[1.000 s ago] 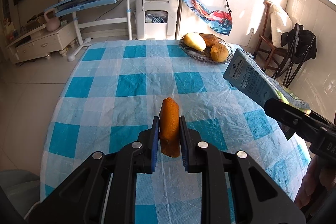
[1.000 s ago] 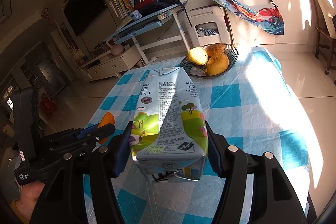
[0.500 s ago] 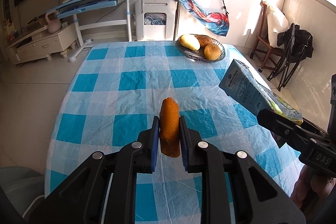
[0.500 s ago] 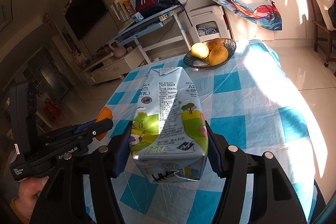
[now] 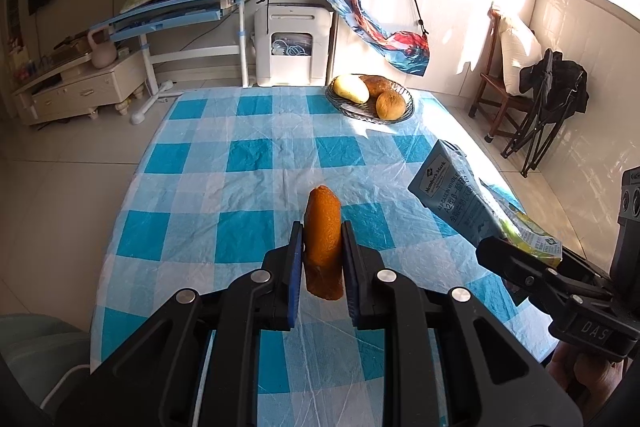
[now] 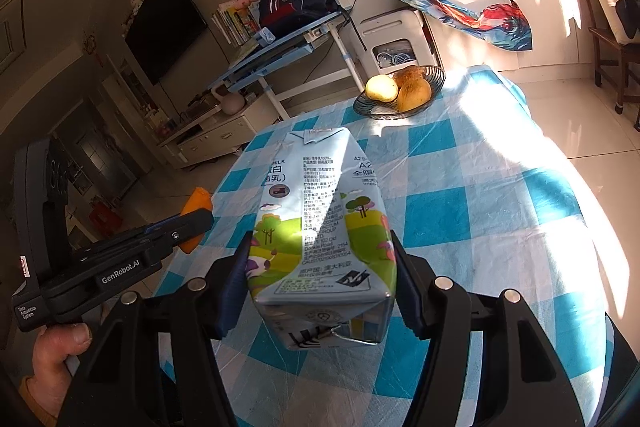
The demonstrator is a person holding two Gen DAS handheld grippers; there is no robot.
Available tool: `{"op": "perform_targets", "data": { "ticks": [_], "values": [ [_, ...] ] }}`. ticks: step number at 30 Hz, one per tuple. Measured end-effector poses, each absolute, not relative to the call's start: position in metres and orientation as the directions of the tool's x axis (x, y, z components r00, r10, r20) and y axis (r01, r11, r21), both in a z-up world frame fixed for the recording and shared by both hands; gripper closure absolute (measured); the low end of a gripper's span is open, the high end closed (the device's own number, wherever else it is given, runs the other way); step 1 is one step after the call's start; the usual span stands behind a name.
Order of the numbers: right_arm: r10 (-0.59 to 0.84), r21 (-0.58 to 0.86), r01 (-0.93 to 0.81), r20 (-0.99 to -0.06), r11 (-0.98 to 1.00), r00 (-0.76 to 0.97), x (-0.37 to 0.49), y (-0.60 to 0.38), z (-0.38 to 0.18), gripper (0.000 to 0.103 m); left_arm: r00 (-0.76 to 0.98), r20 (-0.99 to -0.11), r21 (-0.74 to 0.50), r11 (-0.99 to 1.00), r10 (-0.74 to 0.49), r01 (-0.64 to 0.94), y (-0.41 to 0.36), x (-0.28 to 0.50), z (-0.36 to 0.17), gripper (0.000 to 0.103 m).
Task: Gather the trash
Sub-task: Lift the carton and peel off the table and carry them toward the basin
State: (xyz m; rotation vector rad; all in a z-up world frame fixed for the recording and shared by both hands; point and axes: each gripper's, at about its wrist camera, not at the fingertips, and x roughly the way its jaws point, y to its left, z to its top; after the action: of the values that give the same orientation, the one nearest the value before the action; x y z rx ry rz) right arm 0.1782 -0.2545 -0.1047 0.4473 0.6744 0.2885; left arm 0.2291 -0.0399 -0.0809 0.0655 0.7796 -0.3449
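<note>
I have both grippers raised over the near end of the table, whose blue-and-white checked cloth hangs over every edge; its middle stretch is bare, and the only thing standing on it is the fruit bowl at the far right corner, well apart from my hands. Past the left edge I see open tiled floor, while beyond the right edge a wooden chair and a folded black seat stand near the wall, so there is less room on that side. My left gripper is clamped on the orange peel, its blue pads pressing both flanks of the lower half. The peel is a stubby, rough-skinned orange piece with a rounded top and a ragged cut bottom; its long axis runs along the fingers, tip pointing away from me toward the far edge, held clear above the cloth. My right gripper grasps the milk carton across its base end, the pads against its two side walls. The carton lies lengthwise along the fingers, folded top pointing to the far edge, its dented bottom toward the camera. It is pale blue with green hills, trees and printed text, and creased. From the left view it hangs over the table's right edge.
</note>
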Motion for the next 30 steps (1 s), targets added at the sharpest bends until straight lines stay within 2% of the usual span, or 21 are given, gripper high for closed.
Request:
{"op": "perform_targets", "data": {
  "ticks": [30],
  "values": [
    [0.424, 0.519, -0.141, -0.480, 0.843, 0.768, 0.139, -0.251, -0.100, 0.042, 0.679, -0.676, -0.063, 0.940, -0.288, 0.337, -0.036, 0.192, -0.061, 0.085]
  ]
}}
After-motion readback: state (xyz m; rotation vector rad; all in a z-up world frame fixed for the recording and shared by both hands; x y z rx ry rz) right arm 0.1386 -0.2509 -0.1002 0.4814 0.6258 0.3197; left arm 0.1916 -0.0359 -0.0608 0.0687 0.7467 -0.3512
